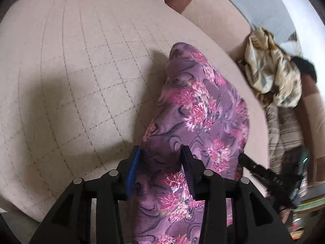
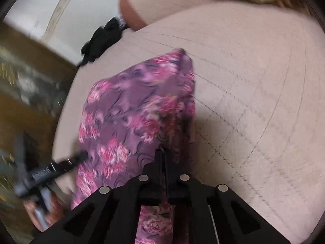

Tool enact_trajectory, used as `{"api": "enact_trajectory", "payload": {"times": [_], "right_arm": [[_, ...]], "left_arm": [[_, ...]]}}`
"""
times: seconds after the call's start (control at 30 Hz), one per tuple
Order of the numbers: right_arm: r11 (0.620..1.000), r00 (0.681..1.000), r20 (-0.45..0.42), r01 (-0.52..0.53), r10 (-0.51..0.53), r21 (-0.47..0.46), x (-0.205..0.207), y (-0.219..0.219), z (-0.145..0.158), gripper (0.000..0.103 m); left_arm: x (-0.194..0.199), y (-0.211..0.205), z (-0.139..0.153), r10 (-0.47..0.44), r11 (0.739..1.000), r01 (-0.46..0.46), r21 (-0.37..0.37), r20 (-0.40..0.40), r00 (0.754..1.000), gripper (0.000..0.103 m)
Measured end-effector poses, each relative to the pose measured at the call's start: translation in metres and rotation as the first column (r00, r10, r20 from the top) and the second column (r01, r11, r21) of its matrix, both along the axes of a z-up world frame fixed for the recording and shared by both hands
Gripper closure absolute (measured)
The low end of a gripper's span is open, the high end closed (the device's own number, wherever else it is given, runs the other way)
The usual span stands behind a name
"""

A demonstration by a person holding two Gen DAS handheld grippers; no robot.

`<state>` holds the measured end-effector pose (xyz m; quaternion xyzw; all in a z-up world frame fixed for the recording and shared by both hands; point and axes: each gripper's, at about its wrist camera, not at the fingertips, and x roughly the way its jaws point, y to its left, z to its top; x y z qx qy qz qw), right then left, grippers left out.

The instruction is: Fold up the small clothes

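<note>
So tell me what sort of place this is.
Probably a living room at home: the purple floral garment lies on a beige quilted sofa cushion, more crumpled clothes are heaped at the sofa's end, and a black garment sits at its edge.

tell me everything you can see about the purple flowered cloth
The purple flowered cloth is thin, soft-looking fabric printed with pink blooms and dark swirls. It is already doubled over into a long, narrow shape on the beige quilted cushion, its far end peaked and lifted. The left gripper is open with its near end between the fingers; the right gripper is shut on its edge.
</note>
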<state>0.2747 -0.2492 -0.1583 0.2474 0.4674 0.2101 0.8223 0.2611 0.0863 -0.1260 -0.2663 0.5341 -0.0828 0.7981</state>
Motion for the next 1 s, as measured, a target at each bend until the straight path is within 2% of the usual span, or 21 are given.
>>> {"api": "enact_trajectory", "payload": {"times": [0.07,0.13,0.17,0.3,0.43,0.5,0.53,0.57,0.73,0.8,0.9,0.93,0.97,1.0], "right_arm": [[0.999,0.999,0.010,0.044,-0.043,-0.011,-0.011,-0.009,-0.005,0.100],[0.999,0.998,-0.042,0.036,-0.035,0.015,-0.008,-0.011,-0.025,0.100],[0.999,0.999,-0.039,0.030,-0.029,0.027,-0.007,-0.011,-0.024,0.100],[0.998,0.997,0.042,0.057,-0.058,0.030,-0.015,-0.020,-0.002,0.095],[0.989,0.999,0.038,0.024,-0.030,0.149,-0.015,-0.028,0.007,0.090],[0.988,0.999,0.032,0.005,-0.010,0.153,-0.008,-0.026,0.013,0.061],[0.989,0.999,0.033,0.002,-0.007,0.147,0.000,-0.025,0.018,0.043],[0.989,0.999,0.034,-0.010,0.005,0.147,0.010,-0.023,0.022,0.041],[0.993,1.000,-0.001,-0.018,0.019,0.121,0.077,-0.018,0.036,0.041],[0.994,1.000,0.000,-0.014,0.014,0.109,0.099,-0.014,0.036,0.041],[0.991,1.000,-0.003,-0.026,0.026,0.128,0.123,-0.010,0.017,0.043],[0.991,1.000,-0.009,-0.016,0.018,0.136,0.127,-0.012,0.005,0.051],[0.991,1.000,-0.023,-0.002,0.005,0.137,0.130,-0.016,-0.003,0.066],[0.989,0.999,-0.047,0.009,-0.002,0.145,0.135,-0.018,-0.012,0.073]], "left_arm": [[0.000,0.001,-0.002,0.002,1.000,-0.002,-0.018,-0.006,1.000,0.064],[0.002,-0.004,-0.003,-0.006,1.000,0.006,0.009,-0.013,1.000,0.064],[0.004,-0.007,-0.003,-0.008,0.999,0.008,0.033,-0.012,1.000,0.063],[0.000,-0.009,0.006,0.003,0.998,-0.004,0.055,0.017,1.000,0.061],[-0.001,-0.002,0.021,0.028,0.998,-0.029,0.059,0.010,1.000,0.056],[0.005,-0.001,0.029,0.030,0.998,-0.030,0.054,0.004,1.000,0.048],[0.012,-0.001,0.033,0.031,0.998,-0.031,0.056,0.002,1.000,0.044],[0.021,-0.001,0.038,0.028,0.997,-0.028,0.068,-0.001,1.000,0.044],[0.091,-0.011,0.050,0.008,0.991,-0.007,0.131,-0.009,1.000,0.041],[0.121,-0.018,0.041,-0.008,0.994,0.010,0.111,-0.020,1.000,0.038],[0.139,-0.016,0.013,0.019,0.996,-0.018,0.086,-0.014,1.000,0.037],[0.139,-0.012,0.002,0.035,0.998,-0.034,0.057,-0.031,0.999,0.034],[0.140,-0.006,-0.007,0.066,0.998,-0.066,0.003,-0.070,0.995,0.034],[0.142,-0.004,-0.007,0.068,0.997,-0.070,-0.030,-0.071,0.995,0.037]]}}
